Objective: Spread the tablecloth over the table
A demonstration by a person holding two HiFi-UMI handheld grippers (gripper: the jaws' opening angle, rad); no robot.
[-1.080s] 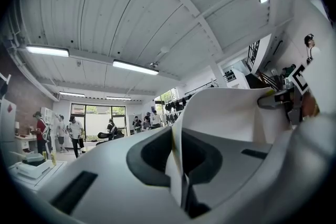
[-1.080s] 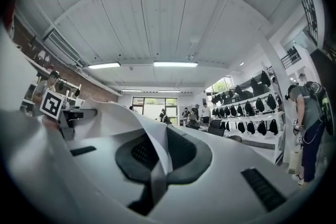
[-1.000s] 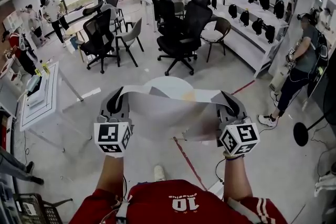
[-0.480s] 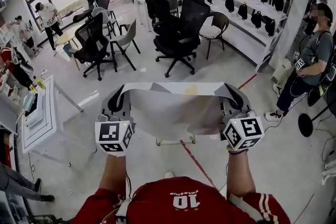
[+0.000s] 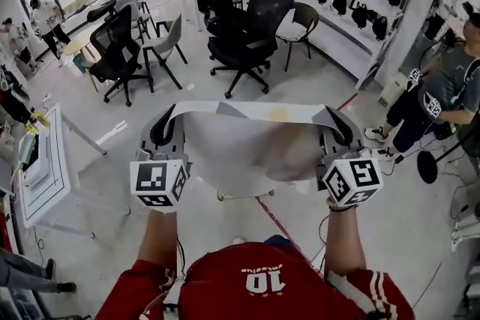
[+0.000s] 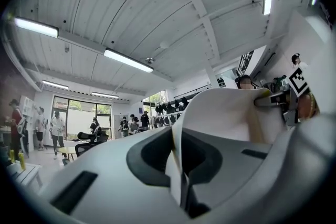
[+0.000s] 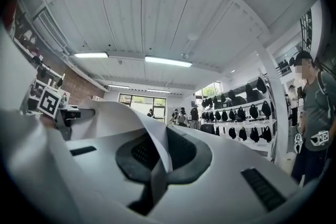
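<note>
pinching fingers (image 6: 105,176) on the tablecloth (image 6: 231,118) show only in gripper views.

The red shirt (image 5: 255,290) bears the number 10.

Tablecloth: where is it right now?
In the head view the tablecloth hangs centre frame, stretched between the left gripper and right gripper, both shut on its top edge.

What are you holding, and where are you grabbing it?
The white tablecloth: left hand-held gripper and right hand-held gripper each pinch a top corner.
</note>
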